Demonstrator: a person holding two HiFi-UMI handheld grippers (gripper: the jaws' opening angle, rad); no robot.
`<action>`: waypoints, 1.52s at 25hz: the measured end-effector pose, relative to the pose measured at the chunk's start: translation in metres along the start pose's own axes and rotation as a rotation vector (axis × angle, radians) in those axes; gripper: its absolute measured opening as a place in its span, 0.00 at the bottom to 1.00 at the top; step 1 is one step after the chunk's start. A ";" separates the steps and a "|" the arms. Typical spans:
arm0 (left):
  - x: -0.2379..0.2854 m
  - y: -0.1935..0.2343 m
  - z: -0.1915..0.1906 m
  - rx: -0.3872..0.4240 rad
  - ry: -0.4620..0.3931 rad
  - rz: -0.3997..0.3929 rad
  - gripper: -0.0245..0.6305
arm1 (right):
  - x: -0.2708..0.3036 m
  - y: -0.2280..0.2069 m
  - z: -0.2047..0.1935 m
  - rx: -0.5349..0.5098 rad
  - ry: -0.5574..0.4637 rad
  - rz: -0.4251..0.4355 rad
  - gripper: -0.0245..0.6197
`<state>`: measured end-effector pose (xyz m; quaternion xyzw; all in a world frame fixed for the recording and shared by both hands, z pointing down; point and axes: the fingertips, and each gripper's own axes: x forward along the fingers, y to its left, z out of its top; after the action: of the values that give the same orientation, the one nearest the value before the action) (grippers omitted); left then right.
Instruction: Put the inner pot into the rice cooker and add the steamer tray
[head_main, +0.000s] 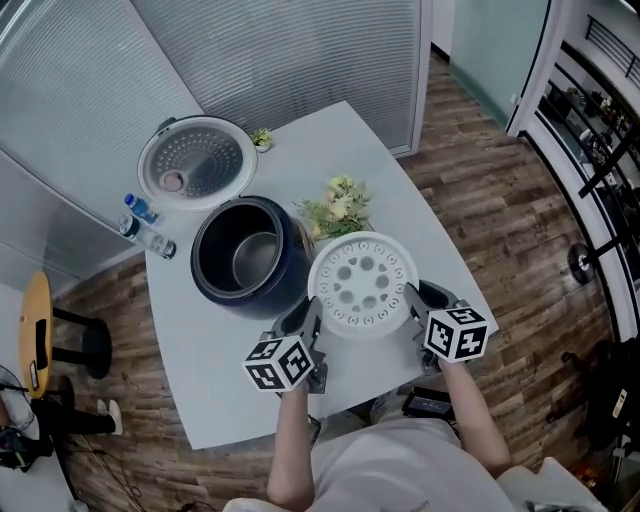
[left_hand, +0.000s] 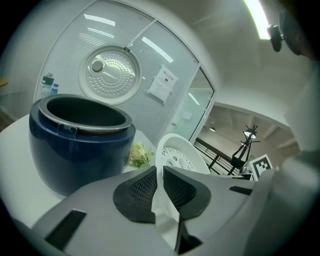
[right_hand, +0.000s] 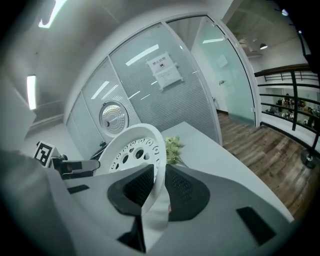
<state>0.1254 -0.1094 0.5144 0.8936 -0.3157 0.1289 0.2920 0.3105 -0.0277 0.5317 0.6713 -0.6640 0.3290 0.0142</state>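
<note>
Steamer tray (head_main: 362, 284) clamped at opposite rims by left gripper (head_main: 306, 320) and right gripper (head_main: 420, 303), rice cooker (head_main: 213, 288) just beyond left gripper

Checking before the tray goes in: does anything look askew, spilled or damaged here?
Nothing stands out. The steamer tray is gripped by its rim on both sides, by the left gripper and right gripper, and looks whole. The inner pot sits in the rice cooker, lid open.

Office-type space, likely a meeting nook: frosted glass partitions (head_main: 280, 60) with a posted notice (right_hand: 163, 70), wood-plank floor (head_main: 500, 180), white tabletop (head_main: 210, 340), stool (head_main: 35, 335) alongside.
</note>
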 end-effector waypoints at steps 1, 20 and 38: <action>-0.002 0.000 0.005 0.005 -0.008 0.000 0.11 | 0.000 0.003 0.004 0.001 -0.007 0.004 0.17; -0.041 0.000 0.058 0.008 -0.167 0.038 0.10 | -0.001 0.050 0.054 -0.040 -0.088 0.096 0.16; -0.088 0.034 0.085 -0.019 -0.269 0.158 0.10 | 0.027 0.112 0.085 -0.086 -0.091 0.256 0.14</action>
<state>0.0404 -0.1389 0.4256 0.8723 -0.4225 0.0277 0.2447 0.2428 -0.1035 0.4313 0.5943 -0.7576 0.2684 -0.0292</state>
